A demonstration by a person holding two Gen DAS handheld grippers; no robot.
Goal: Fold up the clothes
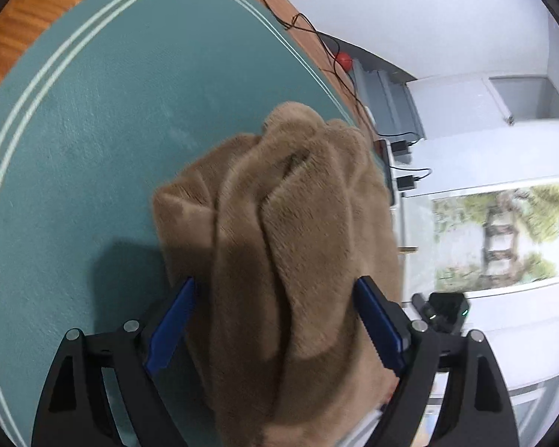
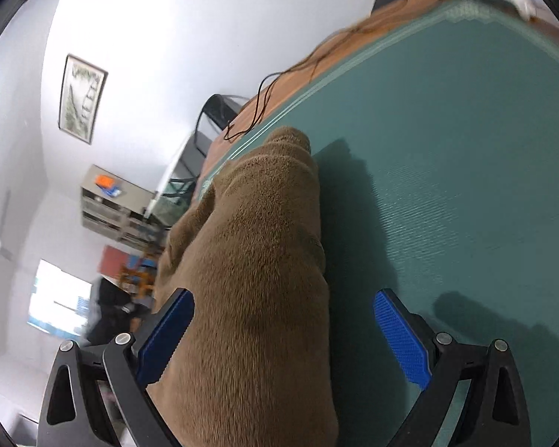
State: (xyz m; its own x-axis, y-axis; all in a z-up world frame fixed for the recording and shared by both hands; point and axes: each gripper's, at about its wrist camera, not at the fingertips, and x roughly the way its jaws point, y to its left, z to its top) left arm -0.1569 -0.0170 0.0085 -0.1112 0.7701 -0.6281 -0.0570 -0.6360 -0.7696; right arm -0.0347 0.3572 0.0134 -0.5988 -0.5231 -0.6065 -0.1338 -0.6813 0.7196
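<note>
A brown fleece garment (image 1: 279,205) lies bunched in thick folds on the teal mat (image 1: 93,149), near the mat's right edge. My left gripper (image 1: 277,279) stands wide open around its near end, and the cloth fills the gap from one blue pad to the other. In the right wrist view the same garment (image 2: 257,242) runs up between the fingers of my right gripper (image 2: 285,292), which is open. There the cloth lies against the left pad (image 2: 167,335), while a strip of teal mat (image 2: 466,149) shows between it and the right pad (image 2: 402,339).
The mat covers a wooden table (image 1: 37,11). A thin black cable (image 1: 316,37) trails along the table's far edge near a red object (image 1: 343,60). Plugged chargers (image 1: 402,147) and a black device (image 1: 445,311) sit beyond the mat's right edge. A shelf unit (image 2: 111,201) stands off the table.
</note>
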